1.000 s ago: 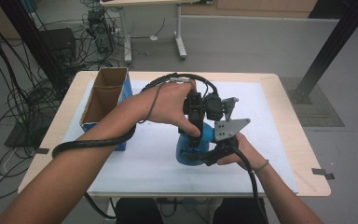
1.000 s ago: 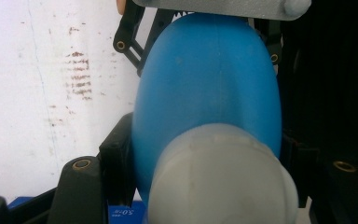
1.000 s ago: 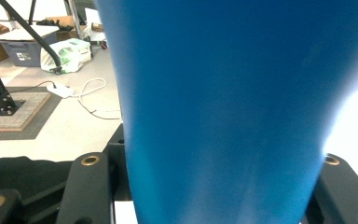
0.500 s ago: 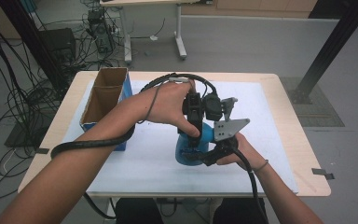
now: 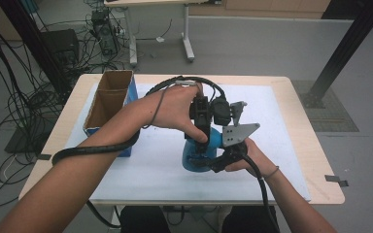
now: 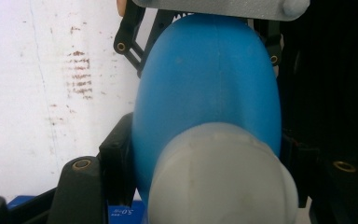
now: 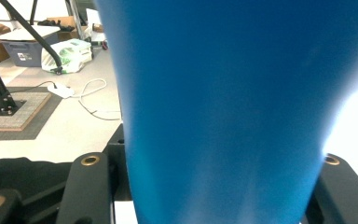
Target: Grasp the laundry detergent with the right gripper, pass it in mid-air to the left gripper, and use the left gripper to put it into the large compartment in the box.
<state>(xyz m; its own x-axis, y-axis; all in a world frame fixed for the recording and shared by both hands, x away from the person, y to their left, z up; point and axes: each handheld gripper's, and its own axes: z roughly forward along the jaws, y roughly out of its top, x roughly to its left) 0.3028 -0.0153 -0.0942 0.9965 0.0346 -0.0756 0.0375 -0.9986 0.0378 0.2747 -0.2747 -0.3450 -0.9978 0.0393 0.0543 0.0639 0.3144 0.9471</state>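
Observation:
A blue bottle (image 5: pixel 197 156) stands upright on the white mat (image 5: pixel 277 121) near the table's middle. My left gripper (image 5: pixel 202 141) comes down on it from above and is shut on its top. In the left gripper view the pale grey cap (image 6: pixel 219 182) and the blue bottle (image 6: pixel 209 84) sit between my left gripper (image 6: pixel 205 156) jaws. My right gripper (image 5: pixel 214 162) is shut on the bottle's lower body from the right side, its grey plate (image 5: pixel 238 133) above it. The blue bottle (image 7: pixel 228 102) is pressed between my right gripper (image 7: pixel 214 186) jaws.
An open cardboard box (image 5: pixel 108 102) with blue sides stands at the table's left edge. The wooden table (image 5: pixel 315 150) borders the mat. Cables (image 5: pixel 19 111) lie on the floor to the left, and a black post (image 5: pixel 345 48) rises at the back right.

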